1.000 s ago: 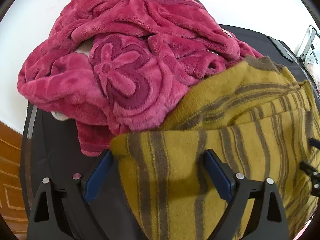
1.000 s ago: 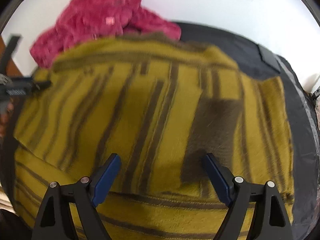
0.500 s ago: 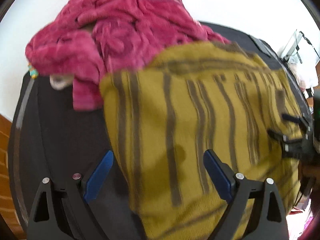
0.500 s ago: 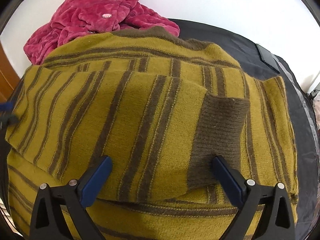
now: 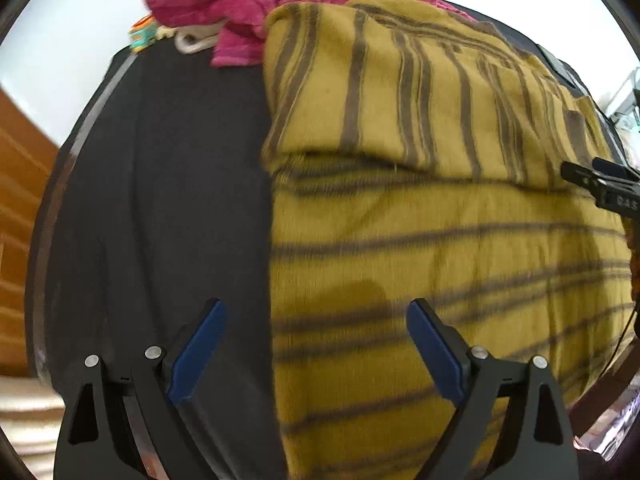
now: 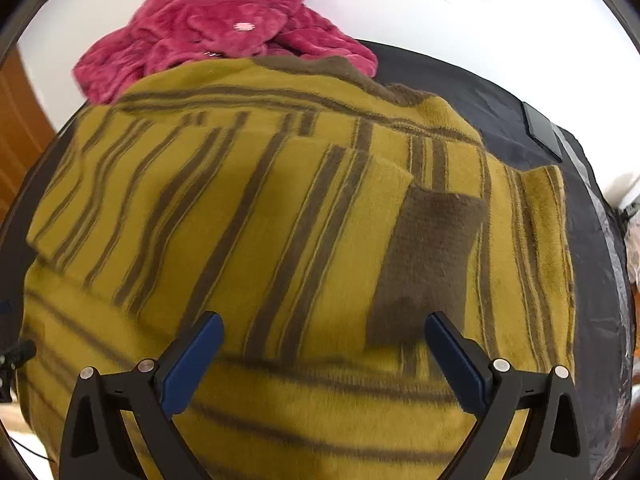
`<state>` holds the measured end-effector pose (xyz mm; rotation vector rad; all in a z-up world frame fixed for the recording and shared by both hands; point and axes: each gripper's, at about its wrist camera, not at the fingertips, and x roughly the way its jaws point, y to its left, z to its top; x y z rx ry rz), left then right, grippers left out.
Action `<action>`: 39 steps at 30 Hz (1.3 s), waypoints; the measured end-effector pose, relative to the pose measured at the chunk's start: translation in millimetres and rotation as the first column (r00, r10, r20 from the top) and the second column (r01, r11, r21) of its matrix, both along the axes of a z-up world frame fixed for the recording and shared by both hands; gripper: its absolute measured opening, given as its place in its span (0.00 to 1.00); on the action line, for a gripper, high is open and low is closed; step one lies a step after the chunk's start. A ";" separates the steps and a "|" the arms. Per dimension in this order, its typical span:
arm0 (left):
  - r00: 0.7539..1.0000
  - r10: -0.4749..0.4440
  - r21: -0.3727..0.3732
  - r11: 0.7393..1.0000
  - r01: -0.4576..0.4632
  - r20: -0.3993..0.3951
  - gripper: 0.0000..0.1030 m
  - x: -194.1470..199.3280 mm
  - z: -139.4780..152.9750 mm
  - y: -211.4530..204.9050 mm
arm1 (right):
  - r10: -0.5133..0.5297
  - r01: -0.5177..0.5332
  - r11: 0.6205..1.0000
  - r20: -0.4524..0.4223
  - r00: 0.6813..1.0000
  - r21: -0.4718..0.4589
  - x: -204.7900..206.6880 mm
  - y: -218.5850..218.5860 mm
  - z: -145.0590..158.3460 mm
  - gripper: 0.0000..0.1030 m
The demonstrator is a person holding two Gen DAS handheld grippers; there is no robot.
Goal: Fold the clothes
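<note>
Now the mustard striped sweater (image 6: 280,240) lies on the dark counter (image 5: 160,200), with both sleeves folded in over the body, and the brown cuff (image 6: 432,256) of one sleeve rests on top near the right side. The right gripper (image 6: 324,356) hangs above the lower part of the sweater with its fingers (image 6: 192,360) spread wide; they have just been opening, and nothing is between them. The left gripper (image 5: 316,348) is also wide and holds nothing; it stands over the left edge of the sweater, one finger over the bare counter and the other over the cloth. I think the main risk is at the next grasp: the knit looks thick and soft, so the fingers may pinch only the top layer at the hem, and then the lower layer stays behind and the fold comes crooked. If the two grippers lift unevenly, the folded sleeves can slide out and the shape opens again. The pink fleece garment (image 6: 224,32) lies crumpled at the far end and touches the collar side of the sweater, so a fold carried too far may push against it or catch it. The left view is blurred, so its exact place over the edge is hard to judge
</note>
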<state>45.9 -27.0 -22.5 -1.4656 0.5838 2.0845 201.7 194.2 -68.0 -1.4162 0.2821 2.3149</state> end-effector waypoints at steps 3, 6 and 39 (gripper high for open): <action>0.999 0.047 -0.006 0.999 -0.047 -0.005 0.91 14.4 -2.6 -8.7 | 0.029 -0.029 0.999 0.000 1.000 0.013 20.1 -5.6 3.3 0.99; 0.996 0.088 -0.011 0.996 -0.088 -0.004 0.91 28.3 -7.6 -17.0 | 0.040 -0.040 0.999 -0.011 0.999 0.010 38.3 -6.7 7.4 0.99; 0.993 0.108 0.058 0.992 -0.110 0.046 0.91 120.7 -21.1 -44.6 | 0.131 -0.145 0.939 -0.064 0.989 -0.313 316.9 32.4 -35.7 0.99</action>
